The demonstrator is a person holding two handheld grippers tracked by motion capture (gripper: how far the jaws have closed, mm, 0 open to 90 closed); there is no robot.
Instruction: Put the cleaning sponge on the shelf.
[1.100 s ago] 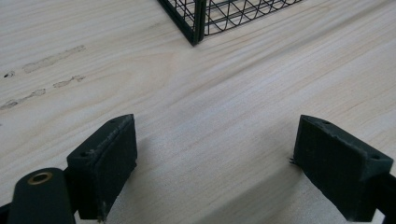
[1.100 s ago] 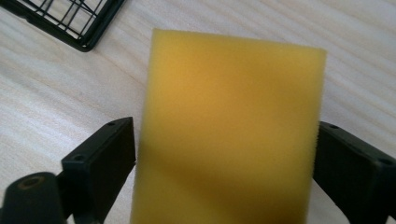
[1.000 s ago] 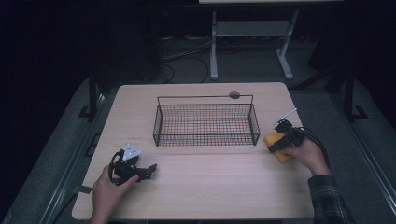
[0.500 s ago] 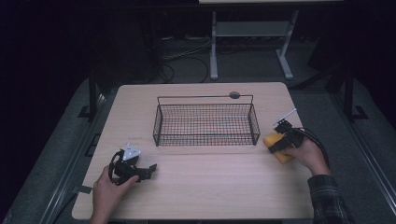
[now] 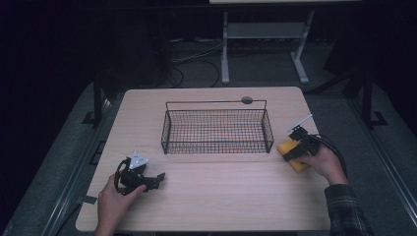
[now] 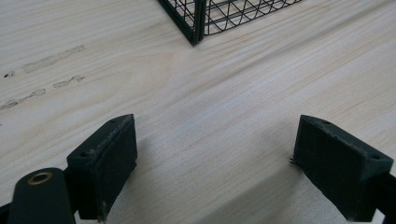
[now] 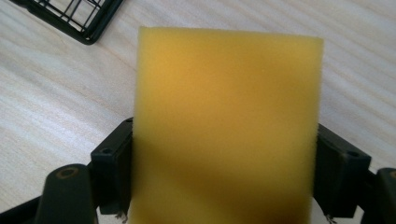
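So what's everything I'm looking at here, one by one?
wire basket: one, black, middle of the table, nothing in it
sponge: one, yellow, right of the basket, between the right gripper's jaws
table: one, pale wood
small round disc: one, grey, on the far edge of the table behind the basket
left gripper: one, black, jaws wide apart over bare wood, near left
right gripper: one, black, both pads pressing on the sponge's sides
hands: two, one on each gripper

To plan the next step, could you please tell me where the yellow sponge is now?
The yellow sponge lies on the table's right side in the high view, beside the wire basket's right end, between the right tongs.
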